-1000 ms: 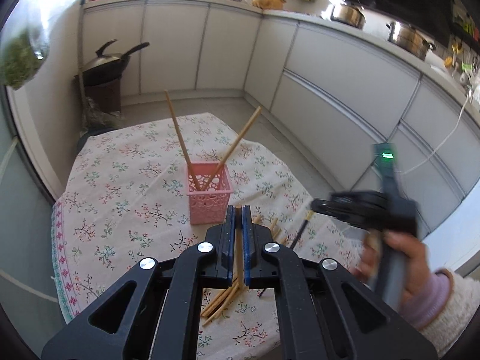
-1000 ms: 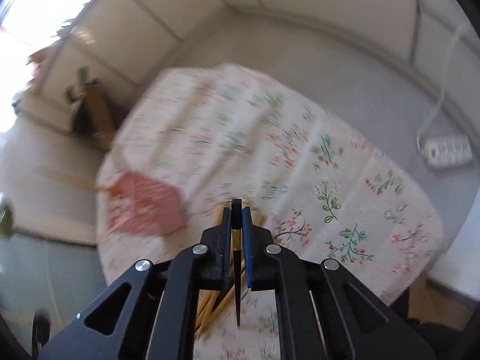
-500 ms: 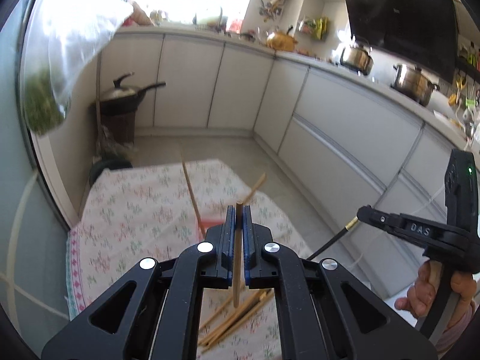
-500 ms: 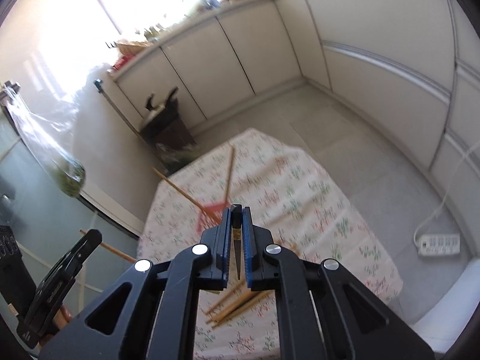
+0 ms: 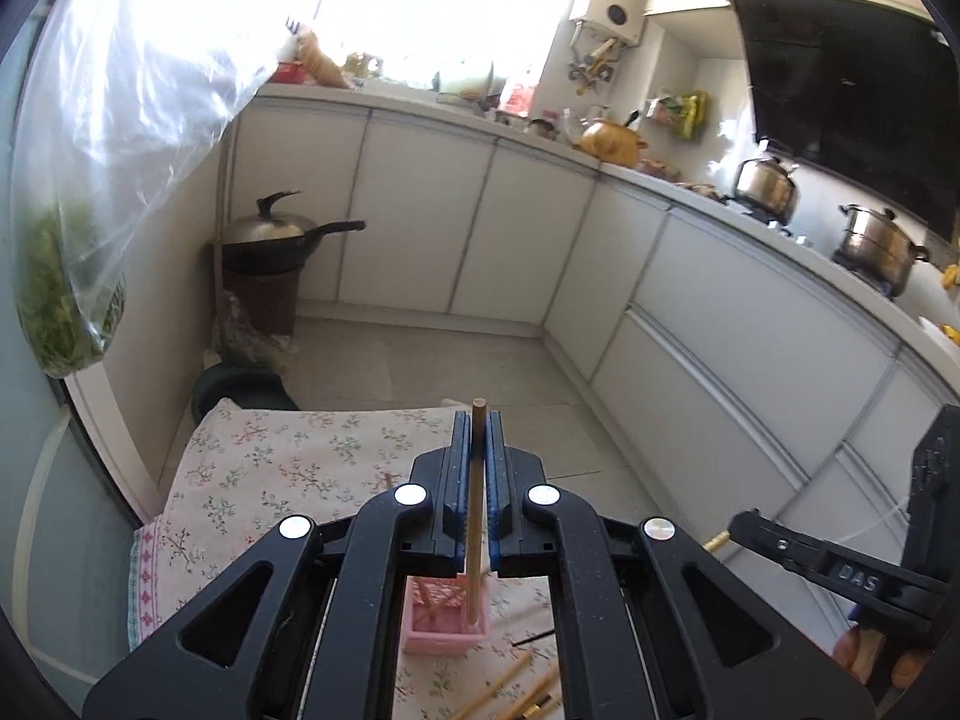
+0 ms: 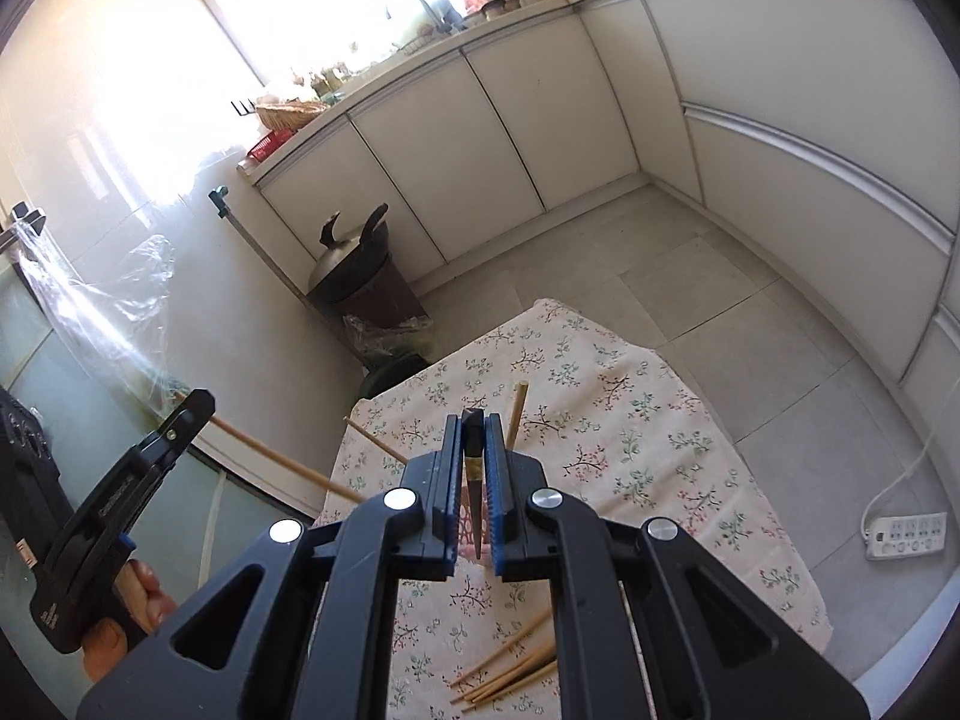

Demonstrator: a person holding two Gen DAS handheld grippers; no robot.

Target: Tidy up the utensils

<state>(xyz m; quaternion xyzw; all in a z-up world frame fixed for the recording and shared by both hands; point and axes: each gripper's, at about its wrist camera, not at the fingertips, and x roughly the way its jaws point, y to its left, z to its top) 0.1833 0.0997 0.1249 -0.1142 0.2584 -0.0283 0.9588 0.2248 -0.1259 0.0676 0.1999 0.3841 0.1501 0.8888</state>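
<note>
My left gripper [image 5: 478,420] is shut on a wooden chopstick [image 5: 476,516] held upright, its lower end over the pink basket [image 5: 444,615] below on the floral tablecloth [image 5: 288,468]. My right gripper [image 6: 474,420] is shut on a dark chopstick [image 6: 474,492] with a gold band, high above the table. Two wooden chopsticks [image 6: 516,414] stand in the basket, which is mostly hidden behind the jaws in the right wrist view. Several loose wooden chopsticks [image 6: 510,672] lie on the cloth at the near edge. The left gripper [image 6: 120,492] also shows in the right wrist view.
White kitchen cabinets [image 5: 690,276] line the back and right. A wok on a brown stand [image 5: 270,246] sits at the far left corner. A plastic bag of greens [image 5: 66,300] hangs at left. A power strip [image 6: 906,534] lies on the floor right of the table.
Both grippers have risen well above the table with their chopsticks. The left chopstick has come over the pink basket. The views have tilted up towards the kitchen.
</note>
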